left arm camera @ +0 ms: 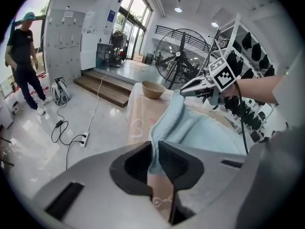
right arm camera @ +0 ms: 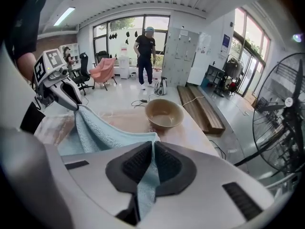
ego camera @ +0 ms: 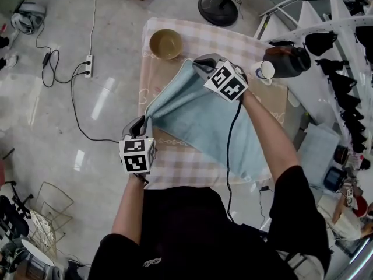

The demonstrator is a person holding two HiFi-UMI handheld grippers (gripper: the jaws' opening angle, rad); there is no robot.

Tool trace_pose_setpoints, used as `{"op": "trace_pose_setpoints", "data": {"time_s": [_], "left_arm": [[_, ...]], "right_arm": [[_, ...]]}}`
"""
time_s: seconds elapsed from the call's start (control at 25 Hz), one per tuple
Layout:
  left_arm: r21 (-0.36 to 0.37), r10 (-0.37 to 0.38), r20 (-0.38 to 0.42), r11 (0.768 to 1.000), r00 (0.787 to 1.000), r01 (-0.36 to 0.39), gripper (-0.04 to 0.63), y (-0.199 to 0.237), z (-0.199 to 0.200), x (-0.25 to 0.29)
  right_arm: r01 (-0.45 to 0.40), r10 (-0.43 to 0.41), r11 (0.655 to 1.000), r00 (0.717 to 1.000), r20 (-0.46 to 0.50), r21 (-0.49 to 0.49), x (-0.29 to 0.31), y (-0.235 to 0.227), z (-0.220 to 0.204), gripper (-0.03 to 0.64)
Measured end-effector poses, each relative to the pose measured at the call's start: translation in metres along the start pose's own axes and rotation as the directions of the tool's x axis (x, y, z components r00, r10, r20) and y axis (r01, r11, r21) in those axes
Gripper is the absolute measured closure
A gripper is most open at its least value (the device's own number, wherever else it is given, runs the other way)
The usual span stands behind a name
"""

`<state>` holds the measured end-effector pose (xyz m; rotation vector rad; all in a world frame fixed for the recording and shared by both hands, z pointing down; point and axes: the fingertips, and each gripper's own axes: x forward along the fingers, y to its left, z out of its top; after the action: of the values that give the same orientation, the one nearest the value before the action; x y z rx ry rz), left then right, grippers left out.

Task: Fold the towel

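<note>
pinching one towel (ego camera: 198,118): left tool (ego camera: 144,121), right tool (ego camera: 196,63)

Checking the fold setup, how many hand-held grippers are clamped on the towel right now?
2. The left hand-held gripper pinches the towel at the left edge of the table; the right hand-held gripper pinches a corner beside the bowl. Neither is hidden.

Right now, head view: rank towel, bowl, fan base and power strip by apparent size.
1. towel, by far the largest.
2. fan base and bowl: nearly alike. The base stands farther from the camera, so I won't rank them.
3. power strip, smallest.
</note>
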<state>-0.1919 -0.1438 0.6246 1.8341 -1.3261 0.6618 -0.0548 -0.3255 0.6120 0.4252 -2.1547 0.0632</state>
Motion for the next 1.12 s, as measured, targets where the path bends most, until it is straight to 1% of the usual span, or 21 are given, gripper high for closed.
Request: {"op": "trace_pose_setpoints", "data": {"time_s": [0.12, 0.36, 0.48, 0.56, 0.68, 0.8, 0.88, 1.0, 1.12], "left_arm": [[0.020, -0.013, 0.029, 1.000, 1.000, 0.012, 0.546, -0.015, 0.000, -0.014], [0.084, -0.066, 0.068, 0.995, 0.996, 0.061, 0.549, -0.058, 0.002, -0.040], [0.095, -0.092, 0.083, 0.992, 0.992, 0.084, 0.551, -0.081, -0.004, -0.056], [0.125, -0.129, 0.084, 0.985, 0.988, 0.118, 0.549, -0.099, -0.004, -0.065], [0.201, -0.195, 0.087, 0.964, 0.977, 0.174, 0.549, -0.123, 0.001, -0.072], [0.246, -0.256, 0.089, 0.942, 0.963, 0.228, 0.549, -0.146, 0.006, -0.078], [0.282, -0.298, 0.066, 0.921, 0.952, 0.269, 0.549, -0.166, 0.004, -0.086], [0.354, -0.348, 0.046, 0.882, 0.937, 0.310, 0.551, -0.198, 0.004, -0.097], [0.367, -0.374, 0.033, 0.867, 0.927, 0.336, 0.551, -0.225, -0.008, -0.107]], "right_arm": [[0.024, -0.023, 1.000, 1.000, 0.016, -0.011, -0.022, 0.005, -0.001, 0.595], [0.072, -0.073, 0.997, 0.994, 0.077, 0.016, -0.072, 0.013, -0.006, 0.597], [0.110, -0.120, 0.991, 0.984, 0.135, 0.078, -0.101, 0.016, -0.009, 0.597], [0.146, -0.166, 0.981, 0.972, 0.165, 0.128, -0.121, 0.016, -0.012, 0.597], [0.208, -0.238, 0.962, 0.955, 0.174, 0.178, -0.149, 0.014, -0.021, 0.597], [0.244, -0.283, 0.947, 0.941, 0.186, 0.208, -0.178, 0.010, -0.025, 0.597], [0.245, -0.291, 0.943, 0.936, 0.199, 0.225, -0.199, 0.012, -0.027, 0.597], [0.249, -0.294, 0.944, 0.932, 0.212, 0.215, -0.227, 0.012, -0.032, 0.597], [0.226, -0.273, 0.952, 0.933, 0.236, 0.207, -0.238, 0.019, -0.046, 0.597]]}}
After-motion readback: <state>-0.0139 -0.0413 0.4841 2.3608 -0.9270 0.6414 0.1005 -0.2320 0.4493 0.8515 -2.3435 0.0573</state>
